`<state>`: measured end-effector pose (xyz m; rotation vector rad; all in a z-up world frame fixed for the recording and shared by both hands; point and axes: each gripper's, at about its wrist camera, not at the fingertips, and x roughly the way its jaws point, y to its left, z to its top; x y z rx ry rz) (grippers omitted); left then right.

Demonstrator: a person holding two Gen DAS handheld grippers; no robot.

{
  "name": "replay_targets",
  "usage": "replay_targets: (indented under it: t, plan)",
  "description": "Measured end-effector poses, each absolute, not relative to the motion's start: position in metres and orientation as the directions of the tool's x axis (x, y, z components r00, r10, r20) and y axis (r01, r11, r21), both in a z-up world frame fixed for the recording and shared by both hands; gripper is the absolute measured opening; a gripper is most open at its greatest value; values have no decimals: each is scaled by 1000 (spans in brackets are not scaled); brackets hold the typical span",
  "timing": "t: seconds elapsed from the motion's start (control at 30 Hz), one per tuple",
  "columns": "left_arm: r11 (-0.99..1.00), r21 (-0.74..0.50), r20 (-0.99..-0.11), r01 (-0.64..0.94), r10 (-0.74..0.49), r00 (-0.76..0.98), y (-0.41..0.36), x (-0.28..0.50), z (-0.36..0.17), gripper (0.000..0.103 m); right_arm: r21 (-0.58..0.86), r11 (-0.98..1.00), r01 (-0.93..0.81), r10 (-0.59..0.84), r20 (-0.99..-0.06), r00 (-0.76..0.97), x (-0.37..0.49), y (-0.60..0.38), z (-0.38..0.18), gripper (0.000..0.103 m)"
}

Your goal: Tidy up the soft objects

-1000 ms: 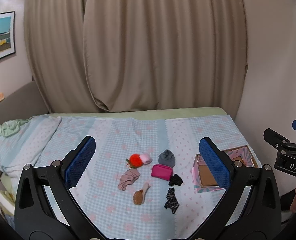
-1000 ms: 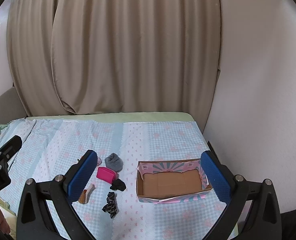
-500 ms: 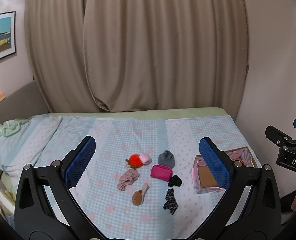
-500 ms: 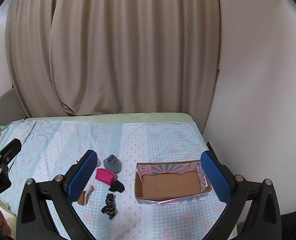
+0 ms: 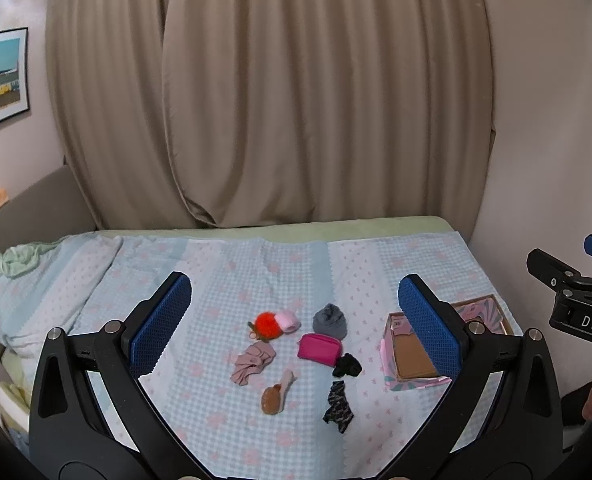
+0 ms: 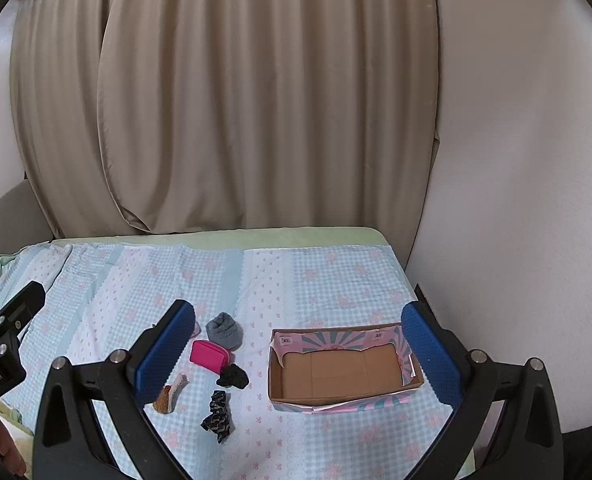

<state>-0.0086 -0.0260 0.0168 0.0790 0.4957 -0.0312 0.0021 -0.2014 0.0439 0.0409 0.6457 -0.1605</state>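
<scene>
Several soft items lie on the checked bedspread [image 5: 224,280]: an orange pompom [image 5: 266,323], a pink roll [image 5: 288,320], a grey sock ball [image 5: 329,321], a magenta pouch [image 5: 319,349], a black scrunchie [image 5: 347,365], a dark patterned cloth [image 5: 337,402], a dusty-pink cloth [image 5: 252,364] and a brown and white sock [image 5: 276,394]. An empty pink cardboard box [image 6: 341,366] stands to their right. My left gripper [image 5: 295,326] and right gripper [image 6: 297,346] are both open, empty and held well above the bed.
Beige curtains [image 5: 296,100] hang behind the bed. A wall [image 6: 515,160] runs close along the bed's right side. A pillow [image 5: 36,276] lies at the left end. A framed picture [image 5: 0,80] hangs on the left wall.
Both grippers have drifted very slightly; the items and box sit marginally lower-left in view. Nothing was grasped or moved.
</scene>
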Motion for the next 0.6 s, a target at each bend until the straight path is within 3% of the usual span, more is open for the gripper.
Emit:
replay_targets:
  t: [0.6]
  plan:
    - [996, 59, -462, 64, -30, 887, -30, -6, 14, 103, -11, 987, 159, -135, -593, 794, 7, -202, 44, 103]
